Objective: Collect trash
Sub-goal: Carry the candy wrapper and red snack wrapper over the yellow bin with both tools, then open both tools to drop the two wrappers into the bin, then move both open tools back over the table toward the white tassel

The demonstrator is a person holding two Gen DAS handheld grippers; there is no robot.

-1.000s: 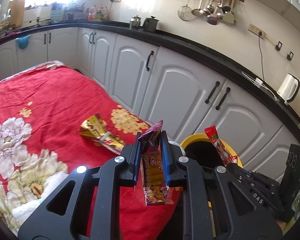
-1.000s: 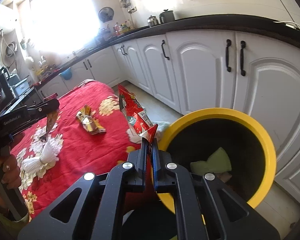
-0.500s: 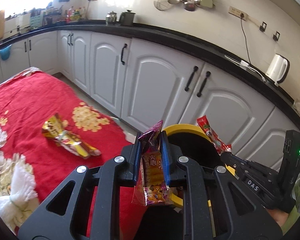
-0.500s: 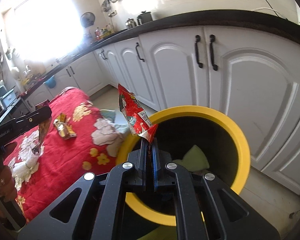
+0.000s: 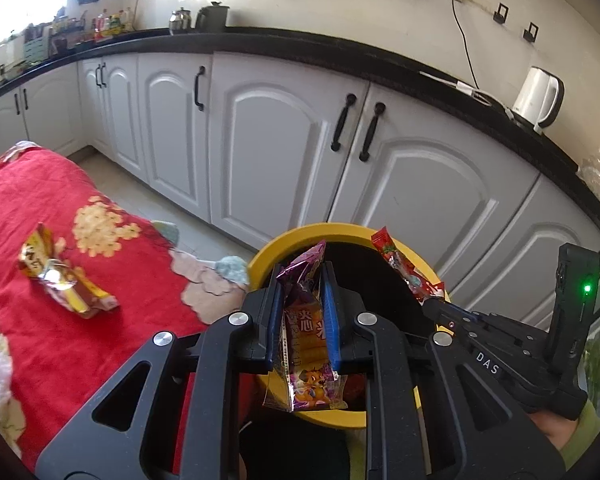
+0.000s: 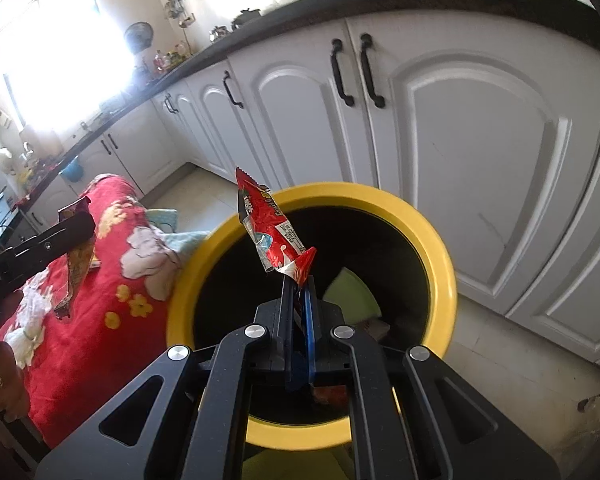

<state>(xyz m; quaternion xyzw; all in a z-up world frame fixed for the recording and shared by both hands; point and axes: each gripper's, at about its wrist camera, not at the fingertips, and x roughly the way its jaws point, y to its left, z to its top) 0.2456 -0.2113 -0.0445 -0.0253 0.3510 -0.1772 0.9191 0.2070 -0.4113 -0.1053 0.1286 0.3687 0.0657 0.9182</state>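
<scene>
Both grippers now over the yellow-rimmed bin (image 6: 436, 264), where a second ago only its near rim showed beyond the red flowered cloth (image 5: 40, 200). Left gripper (image 5: 302, 280) clamped on a purple snack wrapper (image 5: 304, 336), pads pressing its sides, lower end dangling over the bin's near rim. Right gripper (image 6: 298, 288) pinched tight on the corner of a red wrapper (image 6: 270, 228), which sticks up and leans left above the dark opening. In the right wrist view, bin mouth far larger and more central than a second ago; cloth pushed off to the left edge. In the left wrist view, same shift: cloth slid left, bin risen into the middle.

Meaning for the task: carry stage apparently over, release stage at hand. Red wrapper well placed, over the opening. Purple wrapper closer to the rim on the cloth side, so perhaps a little more reach before letting go.

Still left on the cloth, near its edge toward the cabinets: one gold and yellow wrapper (image 5: 60, 280), crumpled, untouched. Pale green item (image 6: 352, 292) already lying inside the bin.
</scene>
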